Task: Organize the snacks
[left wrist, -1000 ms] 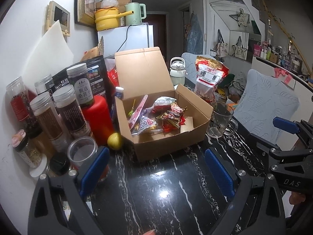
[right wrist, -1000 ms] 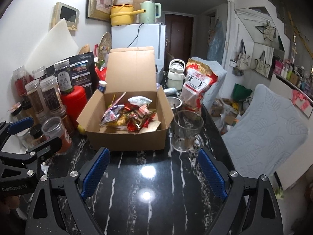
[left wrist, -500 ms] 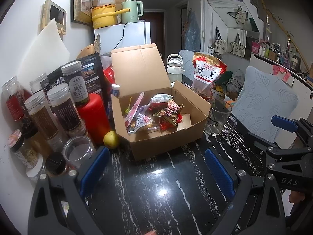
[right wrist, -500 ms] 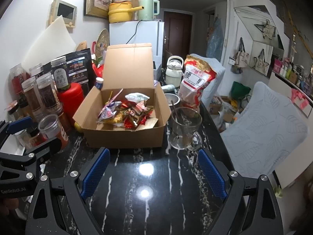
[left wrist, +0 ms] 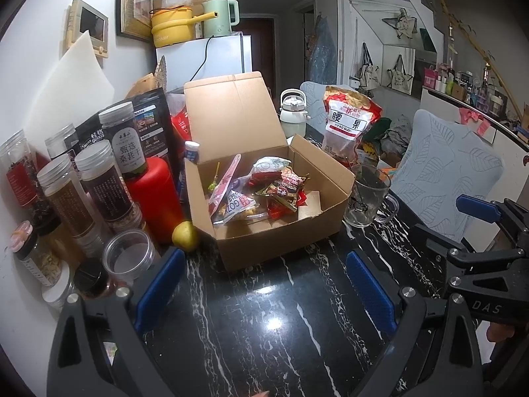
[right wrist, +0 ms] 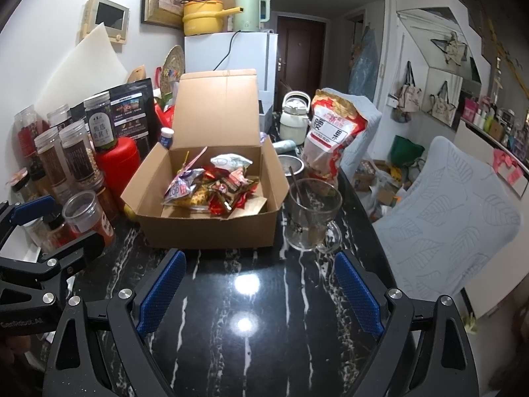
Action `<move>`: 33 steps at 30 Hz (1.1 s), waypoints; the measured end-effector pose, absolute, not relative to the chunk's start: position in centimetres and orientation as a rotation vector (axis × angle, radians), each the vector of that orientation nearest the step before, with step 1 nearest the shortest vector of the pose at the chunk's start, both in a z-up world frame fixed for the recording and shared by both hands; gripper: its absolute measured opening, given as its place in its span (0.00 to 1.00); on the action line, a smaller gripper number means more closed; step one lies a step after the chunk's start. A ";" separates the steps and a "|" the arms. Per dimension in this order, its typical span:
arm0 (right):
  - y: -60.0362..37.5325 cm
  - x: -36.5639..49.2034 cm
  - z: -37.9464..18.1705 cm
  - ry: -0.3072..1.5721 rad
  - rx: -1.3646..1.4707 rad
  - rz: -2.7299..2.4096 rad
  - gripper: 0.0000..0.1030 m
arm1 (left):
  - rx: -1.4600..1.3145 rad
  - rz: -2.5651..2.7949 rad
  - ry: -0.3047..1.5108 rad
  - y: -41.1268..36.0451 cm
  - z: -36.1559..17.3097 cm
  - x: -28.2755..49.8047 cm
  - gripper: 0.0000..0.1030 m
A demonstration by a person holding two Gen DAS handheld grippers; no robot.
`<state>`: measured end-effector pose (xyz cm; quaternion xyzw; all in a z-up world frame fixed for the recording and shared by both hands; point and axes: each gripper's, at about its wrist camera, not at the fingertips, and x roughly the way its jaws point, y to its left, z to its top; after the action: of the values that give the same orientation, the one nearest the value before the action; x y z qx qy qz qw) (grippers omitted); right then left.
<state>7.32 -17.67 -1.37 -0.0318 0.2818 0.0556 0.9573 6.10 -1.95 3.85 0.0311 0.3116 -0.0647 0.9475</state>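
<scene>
An open cardboard box (left wrist: pixel 281 238) (right wrist: pixel 211 231) stands on the black marble table (left wrist: pixel 264 330), its lid upright. Several snack packets (left wrist: pixel 264 188) (right wrist: pixel 215 188) lie inside it. A tall red-and-white nut bag (left wrist: pixel 347 125) (right wrist: pixel 330 139) stands behind the box at the right. My left gripper (left wrist: pixel 264 284) is open and empty, a short way in front of the box. My right gripper (right wrist: pixel 258 287) is open and empty, also in front of the box; it shows at the right edge of the left wrist view (left wrist: pixel 479 225).
Several jars (left wrist: pixel 96 182) (right wrist: pixel 72 162), a red canister (left wrist: pixel 152 192), a lemon (left wrist: pixel 185 235) and an open plastic cup (left wrist: pixel 129 258) crowd the left. A glass mug (left wrist: pixel 363 198) (right wrist: pixel 310 215) stands right of the box. A cushioned chair (right wrist: pixel 446 218) stands at the right.
Both grippers have pulled back slightly from the box and stayed open. Nothing on the table has moved.
</scene>
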 end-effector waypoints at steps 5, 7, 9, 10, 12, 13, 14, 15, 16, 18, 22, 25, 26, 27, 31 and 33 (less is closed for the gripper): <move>-17.8 7.4 -1.4 0.573 -0.067 0.110 0.90 | 0.061 -0.132 0.639 -1.9 3.8 6.2 0.97; -17.8 7.4 -1.4 0.573 -0.067 0.109 0.90 | 0.060 -0.132 0.642 -2.0 3.7 6.2 0.97; -17.9 7.4 -1.4 0.573 -0.066 0.108 0.90 | 0.058 -0.133 0.645 -1.9 3.6 6.3 0.97; -17.9 7.4 -1.4 0.572 -0.065 0.107 0.90 | 0.058 -0.132 0.645 -1.9 3.6 6.3 0.97; -18.0 7.4 -1.4 0.574 -0.065 0.106 0.90 | 0.060 -0.133 0.648 -1.9 3.6 6.3 0.97; -18.0 7.5 -1.4 0.575 -0.066 0.106 0.90 | 0.061 -0.133 0.651 -1.9 3.5 6.4 0.97; -18.0 7.5 -1.4 0.577 -0.066 0.105 0.90 | 0.061 -0.132 0.653 -1.9 3.5 6.4 0.97; -18.0 7.5 -1.4 0.578 -0.066 0.104 0.90 | 0.062 -0.132 0.654 -2.0 3.5 6.4 0.97; -18.1 7.5 -1.5 0.580 -0.066 0.102 0.90 | 0.062 -0.133 0.654 -2.0 3.5 6.4 0.97; -18.2 7.6 -1.5 0.583 -0.064 0.101 0.90 | 0.061 -0.132 0.653 -2.0 3.5 6.4 0.97; -18.3 7.6 -1.5 0.583 -0.062 0.097 0.90 | 0.062 -0.132 0.654 -2.0 3.4 6.4 0.97; -18.3 7.6 -1.5 0.584 -0.061 0.098 0.90 | 0.061 -0.133 0.655 -2.0 3.5 6.4 0.97; -18.3 7.6 -1.6 0.585 -0.061 0.098 0.90 | 0.062 -0.133 0.656 -2.0 3.5 6.5 0.97; -18.4 7.6 -1.6 0.586 -0.061 0.097 0.90 | 0.062 -0.133 0.658 -2.0 3.4 6.5 0.97; -18.4 7.7 -1.7 0.589 -0.059 0.097 0.90 | 0.062 -0.135 0.661 -2.1 3.3 6.6 0.97; -18.5 7.7 -1.7 0.590 -0.057 0.097 0.90 | 0.061 -0.134 0.661 -2.1 3.3 6.6 0.97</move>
<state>7.66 -18.49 -1.68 -0.0280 0.2904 0.0478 0.9553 6.58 -2.11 3.27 0.0298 0.3241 -0.0656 0.9433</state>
